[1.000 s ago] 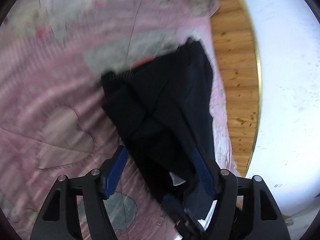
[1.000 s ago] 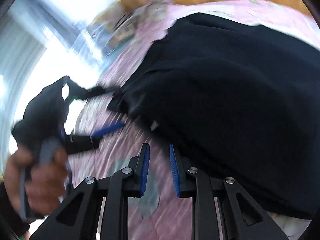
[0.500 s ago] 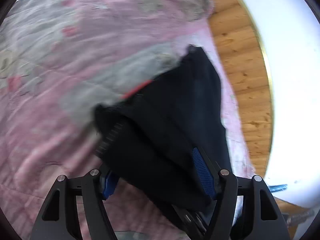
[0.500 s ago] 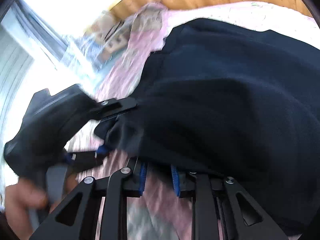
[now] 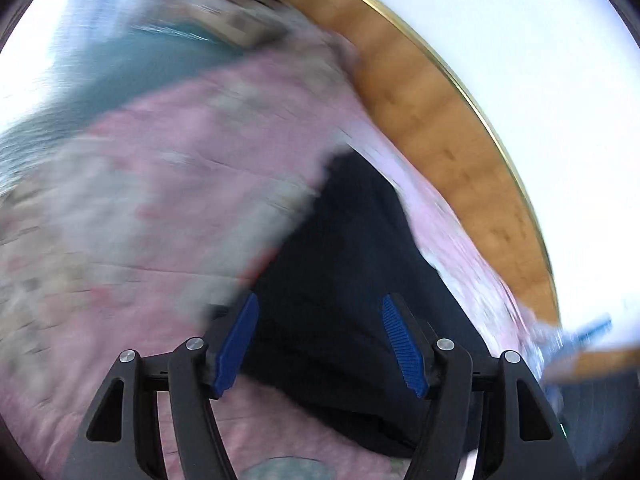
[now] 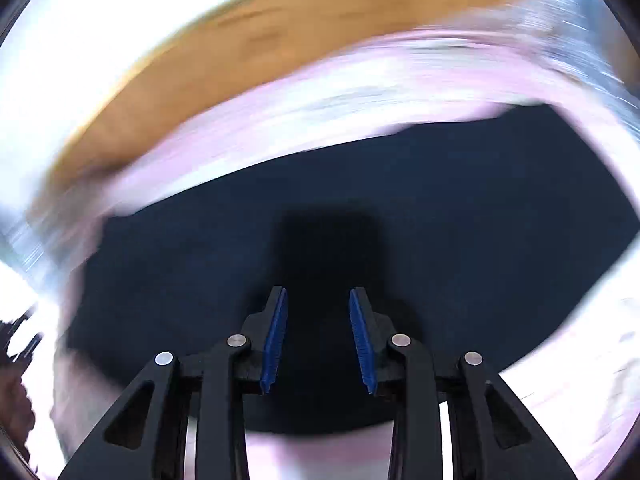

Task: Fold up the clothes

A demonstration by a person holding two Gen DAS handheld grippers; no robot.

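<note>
1. Dark navy garment [image 5: 352,280]: lies spread on the pink quilt [image 5: 168,184]; flat, broad panel in the right wrist view [image 6: 400,208], narrowing to a corner toward the wooden board in the left wrist view
2. Left gripper [image 5: 320,344]: fingers [image 5: 236,344] spread wide, blue ribbed pads facing each other, nothing clamped; garment lies beneath and between them
3. Right gripper [image 6: 318,340]: fingers [image 6: 362,340] parted, gap clear, nothing held; poised above the middle of the garment, casting a dark shadow on the cloth
4. Pink quilt: patterned bedcover under the garment, heavily motion-blurred in both views
5. Wooden board [image 5: 448,136]: pale timber with a thin brass-coloured edge, beside the bed; possibly a headboard, blur prevents certainty
6. White wall [image 5: 540,60]: beyond the board
</note>
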